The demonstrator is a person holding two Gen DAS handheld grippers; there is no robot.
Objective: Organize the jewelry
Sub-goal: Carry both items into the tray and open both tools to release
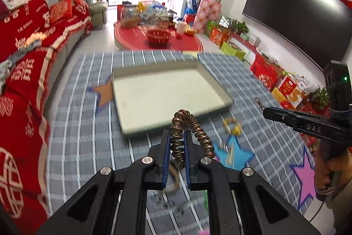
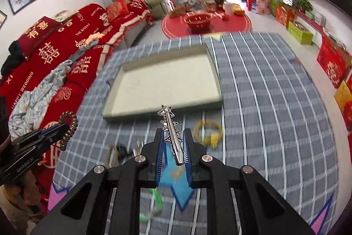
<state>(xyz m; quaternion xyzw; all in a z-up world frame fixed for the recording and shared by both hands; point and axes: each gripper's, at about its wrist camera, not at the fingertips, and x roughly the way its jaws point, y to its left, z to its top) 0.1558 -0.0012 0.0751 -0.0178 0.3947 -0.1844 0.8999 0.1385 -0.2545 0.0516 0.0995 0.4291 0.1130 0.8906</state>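
Note:
A shallow cream tray lies on a grey checked cloth and holds nothing. My left gripper is shut on a bronze spiral hair tie, held above the cloth just before the tray's near edge; it also shows in the right wrist view. My right gripper is shut on a silver star hair clip, held above the cloth near the tray's front edge; its tip shows in the left wrist view. A yellow bracelet lies on the cloth.
More small pieces lie blurred on the cloth near star patches: a green one and a dark one. A red-covered sofa runs along the left. A low red table with a basket stands beyond.

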